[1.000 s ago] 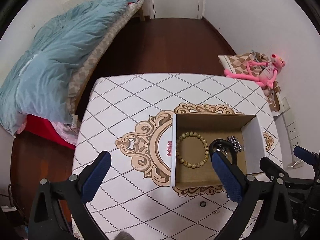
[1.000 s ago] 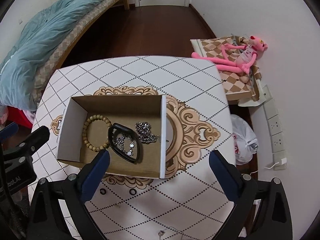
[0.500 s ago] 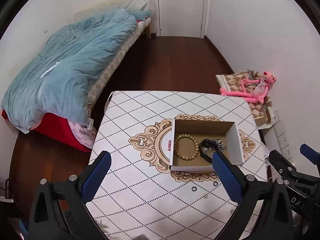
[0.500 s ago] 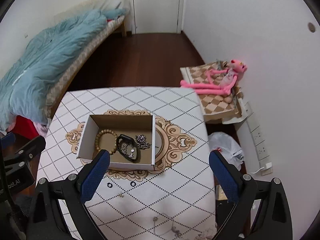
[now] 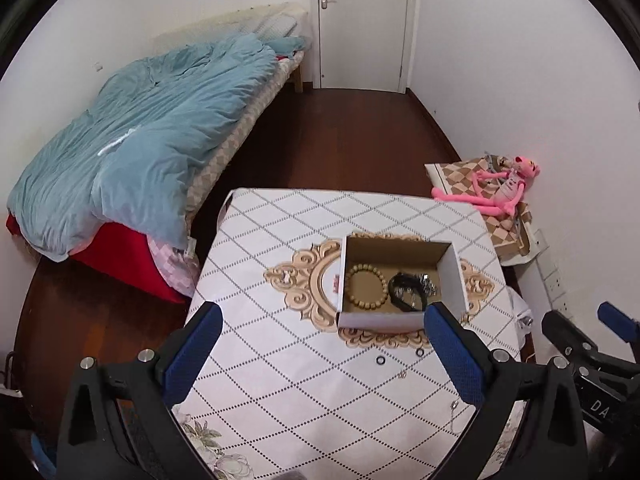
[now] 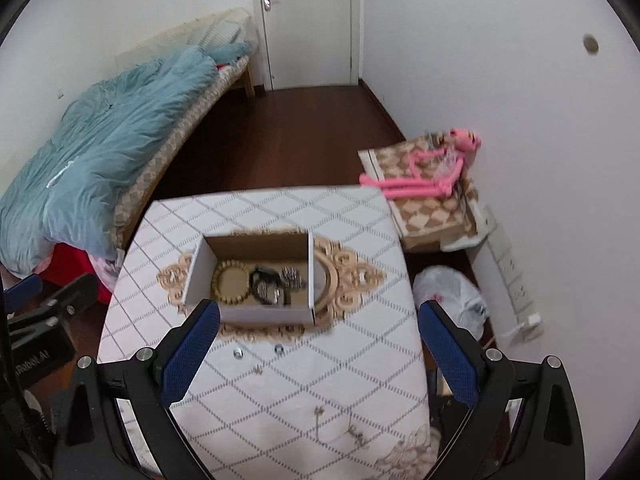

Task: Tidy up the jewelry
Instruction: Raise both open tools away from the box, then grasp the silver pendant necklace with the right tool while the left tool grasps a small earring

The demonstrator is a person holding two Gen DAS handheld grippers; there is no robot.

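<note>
An open cardboard box [image 5: 451, 276] [image 6: 309, 276] stands on the patterned table. Inside lie a wooden bead bracelet [image 5: 366, 287] [image 6: 230, 283], a black bangle [image 5: 405, 293] [image 6: 267, 286] and a silver chain [image 5: 427, 282] [image 6: 293, 275]. Two small rings [image 5: 380, 360] [image 6: 237, 354] and tiny loose pieces [image 6: 258, 369] lie on the table in front of the box. My left gripper [image 5: 322, 350] and right gripper [image 6: 318, 344] are open and empty, held high above the table's near side.
The white table [image 5: 280, 240] has gold ornament. A bed with a blue duvet [image 5: 140, 152] stands left. A pink plush toy [image 5: 500, 188] lies on a checked cushion at right. A white plastic bag [image 6: 448, 292] sits on the floor by wall sockets.
Both grippers have risen and pulled back from the box, so the table and room look smaller and farther. Both stay open and empty. The jewelry has not moved.
</note>
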